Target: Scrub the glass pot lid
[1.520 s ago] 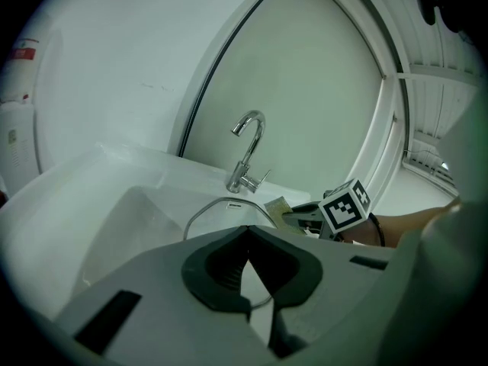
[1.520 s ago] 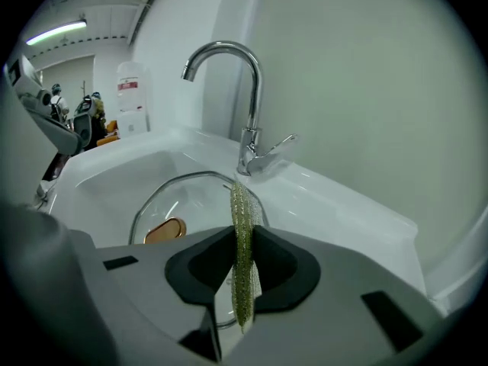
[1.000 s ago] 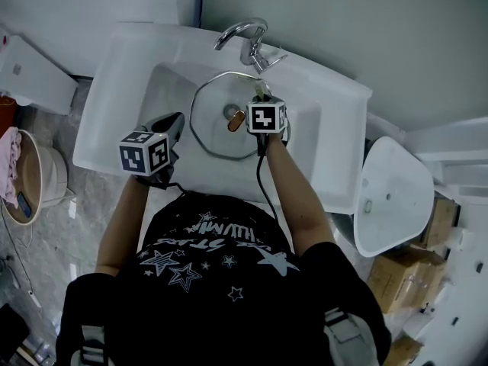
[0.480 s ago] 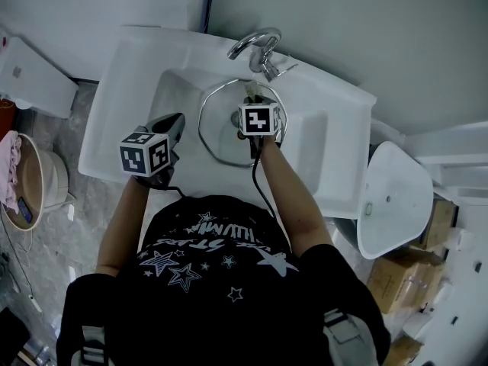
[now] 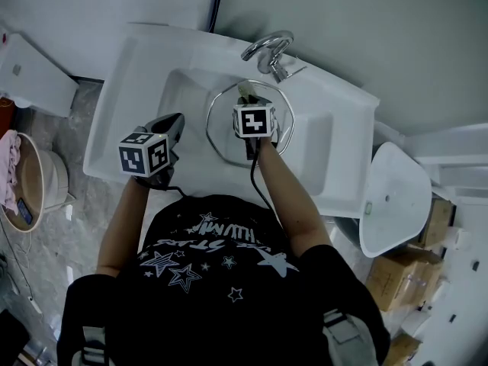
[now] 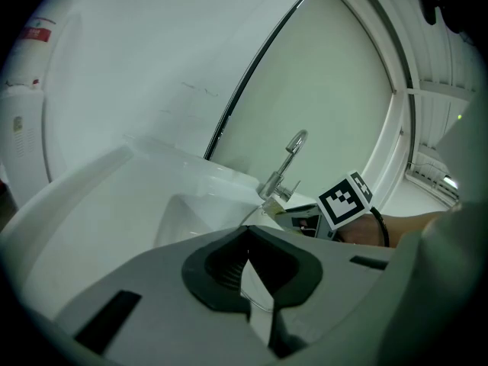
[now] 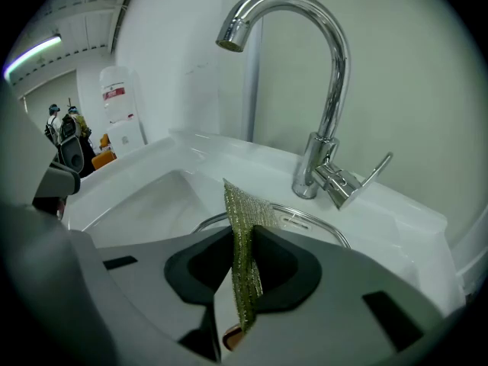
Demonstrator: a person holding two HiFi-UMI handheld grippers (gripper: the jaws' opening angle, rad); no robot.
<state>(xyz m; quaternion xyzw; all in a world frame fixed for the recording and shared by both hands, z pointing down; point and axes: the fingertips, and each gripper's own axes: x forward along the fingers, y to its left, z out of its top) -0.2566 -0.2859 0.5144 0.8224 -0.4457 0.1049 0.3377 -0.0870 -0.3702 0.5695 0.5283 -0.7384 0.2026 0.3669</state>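
- Hanging at centre left of the head view, the left gripper (image 5: 172,124) is above the front left edge of the white sink (image 5: 122,97). In its own view the jaws are together with nothing between them.
- Lying in the sink basin at upper centre, the glass pot lid (image 5: 221,124) shows its metal rim all round. Part of that rim also appears just beyond the jaws in the right gripper view.
- Just right of centre on the lid, the right gripper (image 5: 248,97) is held over the lid's far part. Its jaws are clamped on a green-gold scrubbing cloth (image 7: 242,219), which stands upright out of them.
- Beyond the lid, the chrome faucet (image 5: 268,48) rises from the sink's back rim and arches toward the basin.
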